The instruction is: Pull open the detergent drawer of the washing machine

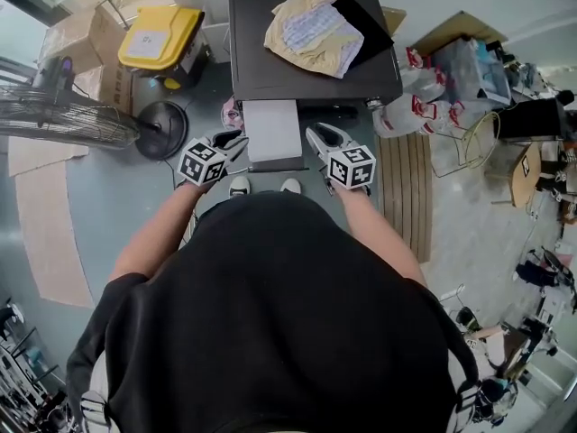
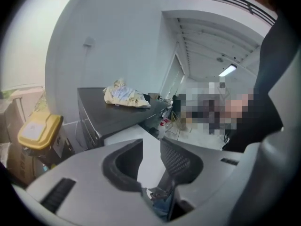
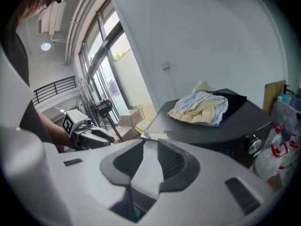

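Head view looks straight down past a person in a black shirt to a dark washing machine [image 1: 311, 61]. The detergent drawer [image 1: 273, 132] juts out, pulled open, from the left part of the machine's front edge, a pale rectangle over the grey floor [image 1: 108, 197]. The left claw [image 1: 236, 137] sits just beside the drawer's left edge and the right claw [image 1: 317, 134] just beside its right edge, neither touching it. A crumpled cream and blue cloth [image 1: 311, 25] lies on the machine's top near the back right corner, partly over a black cloth [image 1: 365, 21].

Left gripper view shows the left claw [image 2: 151, 145] with jaws apart and nothing gripped; the pale drawer [image 2: 123, 136] lies beyond the gap. Right gripper view shows the right claw [image 3: 150, 147] likewise spread and empty, with the drawer [image 3: 153, 136] ahead of it and the other claw off to the left.

On the floor left of the machine stand a yellow-lidded bin [image 1: 162, 36] and a fan [image 1: 63, 115]; plastic bags [image 1: 415, 97] sit at its right
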{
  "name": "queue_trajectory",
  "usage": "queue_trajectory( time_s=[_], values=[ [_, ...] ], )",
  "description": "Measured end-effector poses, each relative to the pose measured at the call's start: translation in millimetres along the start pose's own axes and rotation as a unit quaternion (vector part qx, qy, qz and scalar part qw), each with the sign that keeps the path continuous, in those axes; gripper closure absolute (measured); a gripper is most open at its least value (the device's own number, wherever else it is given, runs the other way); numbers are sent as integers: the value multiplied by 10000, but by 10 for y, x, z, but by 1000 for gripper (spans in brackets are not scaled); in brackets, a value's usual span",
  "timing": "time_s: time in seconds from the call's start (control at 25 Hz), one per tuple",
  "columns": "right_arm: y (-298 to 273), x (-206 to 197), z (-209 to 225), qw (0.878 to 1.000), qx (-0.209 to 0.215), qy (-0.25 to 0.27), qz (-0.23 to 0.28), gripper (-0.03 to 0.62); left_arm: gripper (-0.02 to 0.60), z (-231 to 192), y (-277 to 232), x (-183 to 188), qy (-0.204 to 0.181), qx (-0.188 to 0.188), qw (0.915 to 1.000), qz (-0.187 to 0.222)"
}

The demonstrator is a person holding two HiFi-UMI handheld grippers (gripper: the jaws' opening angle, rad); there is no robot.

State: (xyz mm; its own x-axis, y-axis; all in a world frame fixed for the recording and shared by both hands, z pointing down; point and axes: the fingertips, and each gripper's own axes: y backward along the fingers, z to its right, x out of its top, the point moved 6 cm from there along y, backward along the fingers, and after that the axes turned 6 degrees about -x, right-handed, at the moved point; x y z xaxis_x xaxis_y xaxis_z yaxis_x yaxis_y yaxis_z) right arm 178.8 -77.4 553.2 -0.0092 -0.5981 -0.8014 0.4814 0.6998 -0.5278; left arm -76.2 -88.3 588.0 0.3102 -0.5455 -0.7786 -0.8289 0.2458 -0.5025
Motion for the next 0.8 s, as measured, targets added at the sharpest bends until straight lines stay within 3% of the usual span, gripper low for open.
queue_trajectory(
  time_s=[0.24,0.44,0.8],
  values=[
    [138,310,-79,9989,-134,24,450,502,471,27,149,363,-344,173,9983,447],
    [234,459,-99,9972,-250,58,696,502,472,52,255,566,-414,174,9966,697],
    [391,546,-96,9944,-464,127,944,502,472,86,310,750,-679,265,9939,830]
  ],
)
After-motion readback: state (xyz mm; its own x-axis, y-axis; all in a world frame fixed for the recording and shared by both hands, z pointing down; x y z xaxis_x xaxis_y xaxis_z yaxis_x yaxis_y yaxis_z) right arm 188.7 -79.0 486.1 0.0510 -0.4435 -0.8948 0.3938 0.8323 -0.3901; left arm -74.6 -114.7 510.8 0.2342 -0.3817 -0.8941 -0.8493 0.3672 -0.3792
